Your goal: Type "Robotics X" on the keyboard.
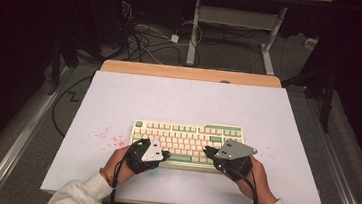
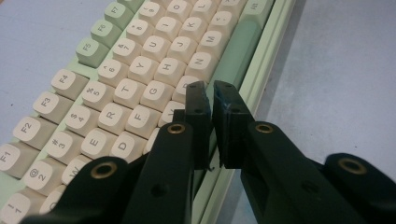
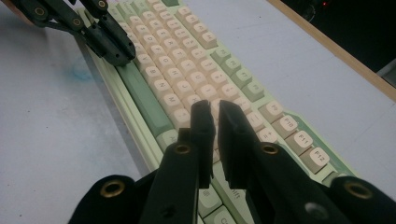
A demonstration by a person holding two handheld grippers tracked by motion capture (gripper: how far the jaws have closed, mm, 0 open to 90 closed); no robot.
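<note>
Typing step: both the left gripper (image 2: 209, 95) and right gripper (image 3: 211, 113), jaws nearly pressed together, poke the keyboard (image 1: 186, 142); next, press a key beneath a tip.

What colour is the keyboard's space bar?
Sage green; the space bar shows best in the right gripper view, beside cream letter keys.

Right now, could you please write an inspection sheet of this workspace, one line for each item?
Surface: white table top with a wooden far edge; pink specks left of the keyboard.
Job's things: cream and green keyboard, flat, near the front.
Clutter: nothing seen.
Grippers: left hand-held gripper over the bottom key row beside the space bar, jaws nearly closed, holding nothing; right hand-held gripper over the keyboard's right keys, jaws likewise.
Cables: one black cable trails from each gripper.
Surroundings: tangled floor cables, desk legs, dark room.
</note>
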